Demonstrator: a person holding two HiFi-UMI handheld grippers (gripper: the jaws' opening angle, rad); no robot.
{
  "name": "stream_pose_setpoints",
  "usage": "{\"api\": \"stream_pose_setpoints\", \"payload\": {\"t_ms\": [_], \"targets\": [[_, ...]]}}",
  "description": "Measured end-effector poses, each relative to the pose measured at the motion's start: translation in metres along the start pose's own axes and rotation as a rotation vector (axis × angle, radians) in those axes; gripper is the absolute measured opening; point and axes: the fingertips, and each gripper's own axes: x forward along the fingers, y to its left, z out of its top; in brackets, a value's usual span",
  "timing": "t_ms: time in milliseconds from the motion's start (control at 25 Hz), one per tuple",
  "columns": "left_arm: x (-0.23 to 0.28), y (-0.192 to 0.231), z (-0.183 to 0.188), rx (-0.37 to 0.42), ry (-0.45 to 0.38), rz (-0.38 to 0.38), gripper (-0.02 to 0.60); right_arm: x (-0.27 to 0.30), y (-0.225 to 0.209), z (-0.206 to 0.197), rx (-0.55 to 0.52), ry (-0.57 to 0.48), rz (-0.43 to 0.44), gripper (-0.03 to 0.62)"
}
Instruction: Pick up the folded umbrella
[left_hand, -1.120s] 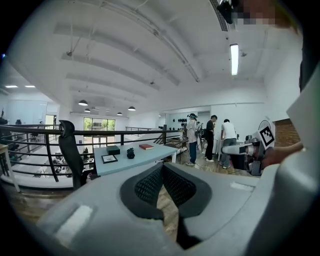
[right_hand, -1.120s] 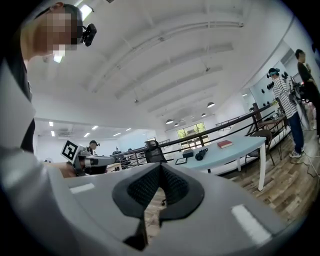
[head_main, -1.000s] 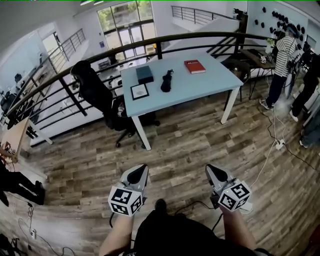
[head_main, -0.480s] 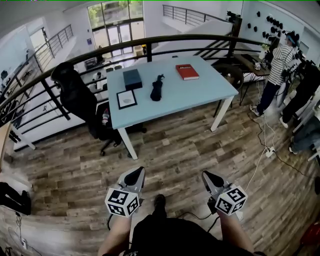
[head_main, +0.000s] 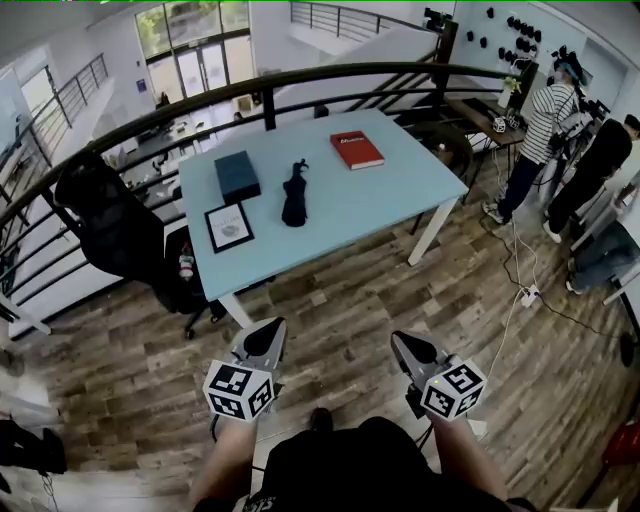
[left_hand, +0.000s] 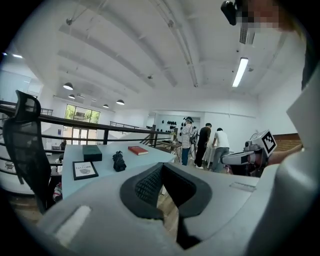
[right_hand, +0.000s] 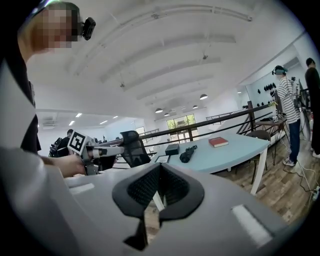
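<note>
Left gripper (head_main: 267, 337) and right gripper (head_main: 406, 346) are hovering clenched and empty over the wooden floor (head_main: 380, 295), while the folded umbrella (head_main: 295, 193) is lying well ahead on the blue table (head_main: 385, 195), between a dark box (head_main: 237, 176) and a red book (head_main: 356, 150)

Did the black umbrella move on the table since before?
No. The umbrella still lies between the dark box and the red book on the blue table. It only looks nearer because the camera came closer.
</note>
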Motion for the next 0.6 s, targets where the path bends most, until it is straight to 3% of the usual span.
{"api": "stream_pose_setpoints", "payload": {"t_ms": [240,600], "targets": [[0.043,0.016,0.009,-0.009,0.013,-0.055,0.006,0.036,-0.016,0.001,0.015,0.037,-0.003,0.0],[0.131,0.063,0.003,-0.046,0.087,-0.018,0.006,0.106,-0.092,-0.004,0.069,0.092,0.027,0.0]]}}
